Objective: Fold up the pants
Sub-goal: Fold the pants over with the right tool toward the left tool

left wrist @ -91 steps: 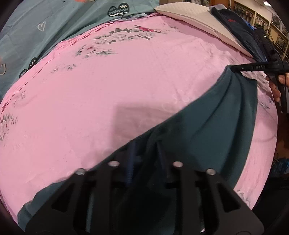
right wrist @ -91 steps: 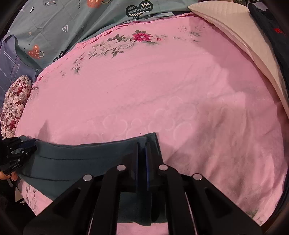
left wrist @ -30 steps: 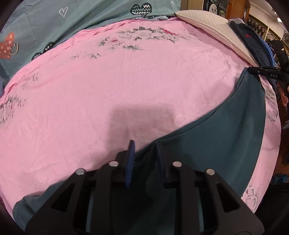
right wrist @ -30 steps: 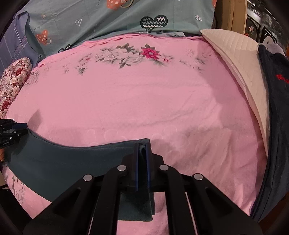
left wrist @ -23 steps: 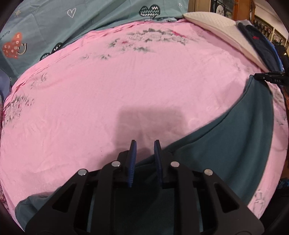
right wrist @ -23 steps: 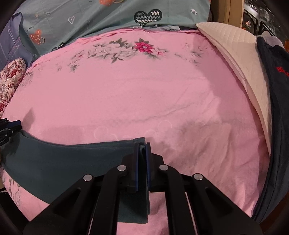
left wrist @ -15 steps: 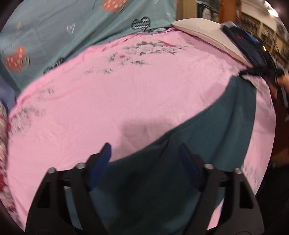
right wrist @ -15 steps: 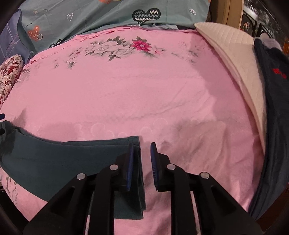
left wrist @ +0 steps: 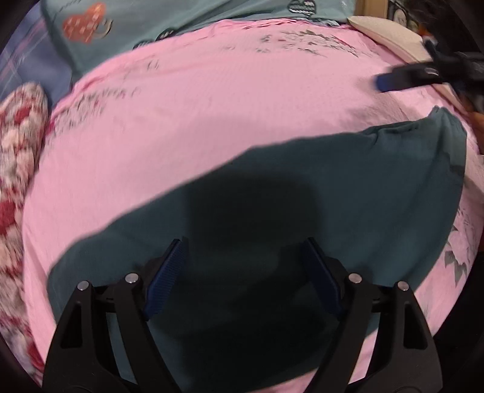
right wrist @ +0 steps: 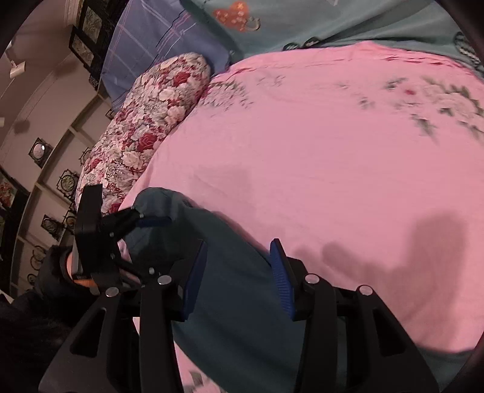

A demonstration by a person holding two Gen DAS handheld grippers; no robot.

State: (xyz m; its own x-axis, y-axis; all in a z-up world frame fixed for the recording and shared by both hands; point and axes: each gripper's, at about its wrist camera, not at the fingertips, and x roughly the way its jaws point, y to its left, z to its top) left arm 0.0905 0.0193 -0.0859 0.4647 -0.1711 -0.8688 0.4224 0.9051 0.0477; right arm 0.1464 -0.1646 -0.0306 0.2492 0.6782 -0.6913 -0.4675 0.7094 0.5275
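Dark teal pants (left wrist: 317, 193) lie folded in a long band on the pink bed sheet (left wrist: 230, 115). My left gripper (left wrist: 243, 249) is open and empty, hovering over the band's near part. My right gripper (right wrist: 239, 249) is open and empty above the same pants (right wrist: 230, 299). In the left wrist view the right gripper (left wrist: 405, 80) shows at the far right, just beyond the pants' far end. In the right wrist view the left gripper (right wrist: 148, 219) shows at the left, over the pants' other end.
A red and white floral bolster (right wrist: 145, 133) lies along the bed's left edge. Teal patterned bedding (left wrist: 187, 21) and a blue plaid pillow (right wrist: 157, 39) lie at the head. A cream pillow (left wrist: 384, 33) sits at the far right. Wall shelving (right wrist: 48, 169) stands beyond the bed.
Both grippers have opened and let go of the pants, which now lie flat on the sheet. Both have lifted away and the right one has turned to the left.
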